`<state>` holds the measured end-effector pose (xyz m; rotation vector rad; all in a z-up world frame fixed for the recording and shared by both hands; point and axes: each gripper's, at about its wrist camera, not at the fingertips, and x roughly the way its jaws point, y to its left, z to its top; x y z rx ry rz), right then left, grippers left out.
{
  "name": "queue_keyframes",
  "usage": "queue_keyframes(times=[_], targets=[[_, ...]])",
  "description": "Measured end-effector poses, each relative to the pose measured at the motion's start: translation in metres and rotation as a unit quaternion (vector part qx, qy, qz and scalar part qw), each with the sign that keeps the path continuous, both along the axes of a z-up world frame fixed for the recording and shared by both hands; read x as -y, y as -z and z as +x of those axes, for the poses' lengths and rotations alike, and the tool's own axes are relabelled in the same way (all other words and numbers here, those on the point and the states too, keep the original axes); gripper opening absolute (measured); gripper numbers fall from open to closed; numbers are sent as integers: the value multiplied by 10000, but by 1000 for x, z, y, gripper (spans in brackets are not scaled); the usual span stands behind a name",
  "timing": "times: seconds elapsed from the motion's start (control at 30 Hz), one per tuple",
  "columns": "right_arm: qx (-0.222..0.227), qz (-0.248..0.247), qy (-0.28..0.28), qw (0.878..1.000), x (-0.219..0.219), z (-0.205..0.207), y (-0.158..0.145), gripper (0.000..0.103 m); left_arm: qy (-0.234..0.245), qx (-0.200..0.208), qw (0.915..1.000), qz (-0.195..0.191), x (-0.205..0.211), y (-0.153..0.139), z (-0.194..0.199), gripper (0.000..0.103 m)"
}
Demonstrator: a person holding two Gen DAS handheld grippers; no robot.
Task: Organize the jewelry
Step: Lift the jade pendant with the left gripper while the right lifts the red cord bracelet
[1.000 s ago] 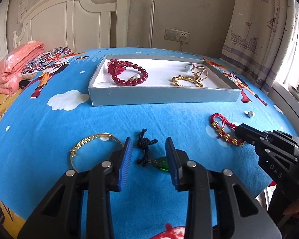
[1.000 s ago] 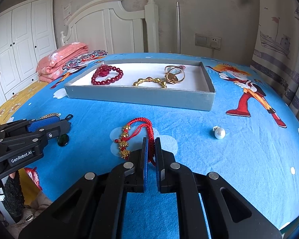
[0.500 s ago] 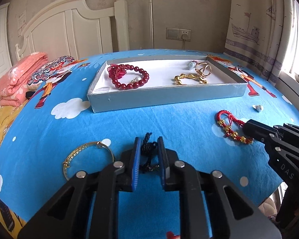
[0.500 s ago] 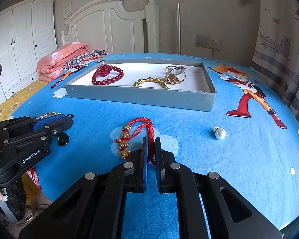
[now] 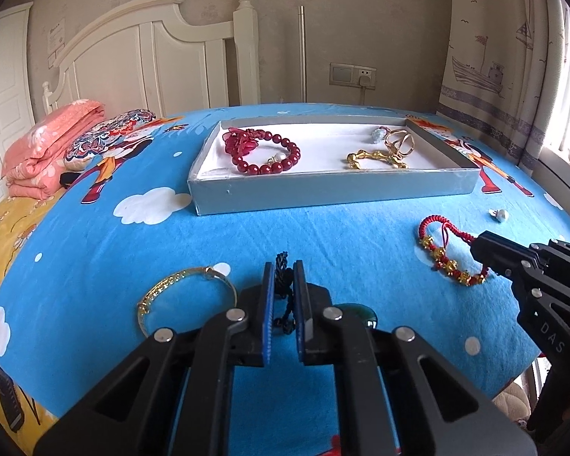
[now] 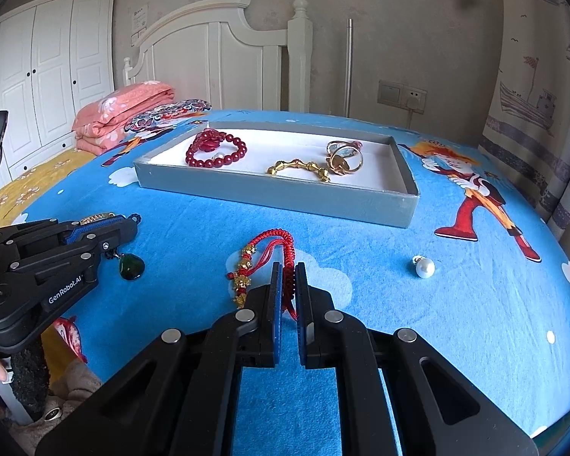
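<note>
My left gripper (image 5: 284,279) is shut on the black cord (image 5: 283,266) of a green-pendant necklace; the pendant (image 6: 131,266) hangs just above the blue bedspread. My right gripper (image 6: 287,279) is shut on the cord of a red woven bracelet with gold beads (image 6: 264,250), which still lies on the bedspread. A grey tray (image 5: 323,190) at the back holds a red bead bracelet (image 5: 264,152), a gold chain (image 5: 376,159) and gold rings (image 5: 399,142). A gold bangle (image 5: 182,292) lies left of my left gripper. A pearl (image 6: 423,266) lies to the right.
Folded pink bedding (image 5: 45,144) and a patterned pillow (image 5: 110,133) lie at the far left by the white headboard (image 5: 152,60). A curtain (image 5: 513,57) hangs at the right. The bed edge runs close under both grippers.
My left gripper closed from wide open onto the black cord and lifted it, so the green pendant now hangs. My right gripper stayed shut on the red bracelet.
</note>
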<state>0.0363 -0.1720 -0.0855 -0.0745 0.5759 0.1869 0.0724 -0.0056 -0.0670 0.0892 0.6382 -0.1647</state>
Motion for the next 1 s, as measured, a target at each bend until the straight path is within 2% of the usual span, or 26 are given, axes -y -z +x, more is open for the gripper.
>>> queue_keyframes(times=[0.27,0.5,0.7,1.0], targets=[[476,-236,-105,9985,-14,-16,-14,8,-45,233,9997,-14,0,-7,-9,9],[889,-178,-3,9959,-13,-29,-31,8,-107,678,9976,-43,1,-25,-26,9],[927,-118,-6,9956,-11,-30,-35,8,-7,887,9960,-139,5,-40,-36,9],[914,-107,13,9958,-11,-29,-35,8,-67,866,9962,-99,9,-44,-30,9]])
